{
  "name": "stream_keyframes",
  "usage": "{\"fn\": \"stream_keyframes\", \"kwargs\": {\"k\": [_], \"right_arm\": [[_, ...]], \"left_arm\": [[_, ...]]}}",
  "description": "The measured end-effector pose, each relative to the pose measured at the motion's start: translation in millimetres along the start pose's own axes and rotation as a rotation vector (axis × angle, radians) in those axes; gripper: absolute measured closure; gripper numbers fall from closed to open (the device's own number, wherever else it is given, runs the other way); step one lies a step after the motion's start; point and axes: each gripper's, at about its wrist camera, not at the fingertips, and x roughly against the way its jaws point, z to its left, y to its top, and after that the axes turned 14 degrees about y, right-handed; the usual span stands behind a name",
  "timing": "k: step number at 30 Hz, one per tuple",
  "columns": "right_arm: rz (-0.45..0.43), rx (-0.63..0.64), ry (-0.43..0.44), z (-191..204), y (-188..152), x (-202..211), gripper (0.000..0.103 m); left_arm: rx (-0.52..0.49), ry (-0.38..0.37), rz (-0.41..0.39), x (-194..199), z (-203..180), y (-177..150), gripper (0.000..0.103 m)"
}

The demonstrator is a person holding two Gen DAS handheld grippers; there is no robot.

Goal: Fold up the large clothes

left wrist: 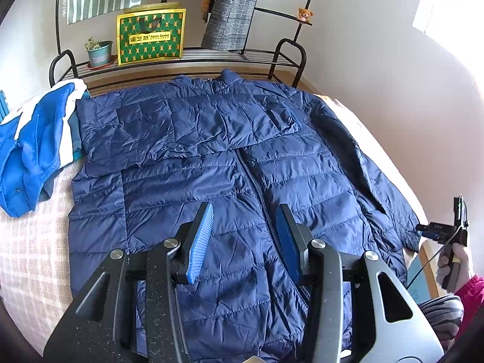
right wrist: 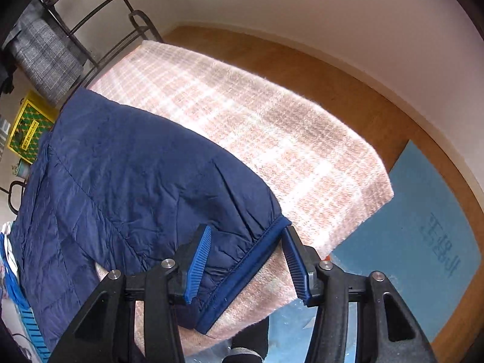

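- A bed (left wrist: pixel 33 242) with a pink-and-white checked blanket (right wrist: pixel 272 139) fills the room's middle; a black metal rack (left wrist: pixel 187 57) stands at its far end against a pale wall, and a wooden floor (right wrist: pixel 348 84) with a blue mat (right wrist: pixel 423 242) lies alongside.
- One navy quilted jacket (left wrist: pixel 211 157) lies spread front-up on the bed, collar toward the rack, zip closed; one sleeve is folded across the chest, the other stretches out along the bed's edge.
- The left hand-held gripper (left wrist: pixel 242 242) hovers over the jacket's lower front, fingers wide apart, gripping nothing.
- The right hand-held gripper (right wrist: pixel 245 263) is at the outstretched sleeve's cuff (right wrist: pixel 242 272), fingers spread apart on either side of it; whether the pads touch the cloth I cannot tell.
- One blue-and-white garment (left wrist: pixel 33 145) lies bunched on the bed beside the jacket.
- On the rack: one green-and-gold gift bag (left wrist: pixel 150 36), one potted plant (left wrist: pixel 98 51), one small teddy bear (left wrist: pixel 304 14), one grey checked cloth (left wrist: pixel 233 12) hanging.
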Motion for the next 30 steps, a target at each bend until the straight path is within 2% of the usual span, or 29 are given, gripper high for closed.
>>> {"fn": "stream_keyframes", "kwargs": {"k": [2, 3, 4, 7, 8, 9, 11, 14, 19, 25, 30], "right_arm": [[0.002, 0.02, -0.021, 1.2, 0.9, -6.4, 0.052], [0.004, 0.034, -0.034, 3.1, 0.8, -8.2, 0.055], [0.006, 0.042, -0.036, 4.6, 1.1, -10.5, 0.065], [0.012, 0.062, -0.019, 10.2, 3.4, -15.0, 0.081], [0.014, 0.069, -0.005, 14.0, 5.3, -15.8, 0.093], [0.01, 0.075, 0.0, 18.0, 5.4, -13.9, 0.095], [-0.027, 0.101, 0.018, 31.4, 6.0, -1.6, 0.097], [-0.082, 0.143, 0.1, 63.6, 7.9, 24.6, 0.097], [-0.151, 0.343, 0.176, 149.8, 14.6, 53.1, 0.097], [-0.135, 0.473, 0.354, 248.1, -3.4, 64.2, 0.097], [-0.053, 0.545, 0.5, 329.6, -33.5, 31.7, 0.097]], "left_arm": [[0.002, -0.001, -0.001, 0.8, 1.6, 0.4, 0.059], [0.002, 0.0, -0.002, 1.1, 2.6, 0.6, 0.059], [0.004, 0.0, -0.002, 1.5, 3.9, 1.0, 0.059], [0.012, 0.001, -0.003, 2.6, 8.4, 2.0, 0.059], [0.015, 0.003, -0.004, 2.7, 9.7, 2.3, 0.059], [0.018, 0.004, -0.004, 2.9, 10.9, 2.5, 0.059], [0.031, 0.003, -0.004, 3.2, 14.6, 3.6, 0.059], [0.046, 0.006, -0.005, 3.0, 20.2, 4.8, 0.059], [0.063, 0.025, 0.016, -4.8, 29.8, 3.3, 0.059], [0.123, 0.024, 0.024, -8.2, 45.9, 5.4, 0.059], [0.171, 0.042, 0.021, -7.0, 60.6, 6.3, 0.059]]}}
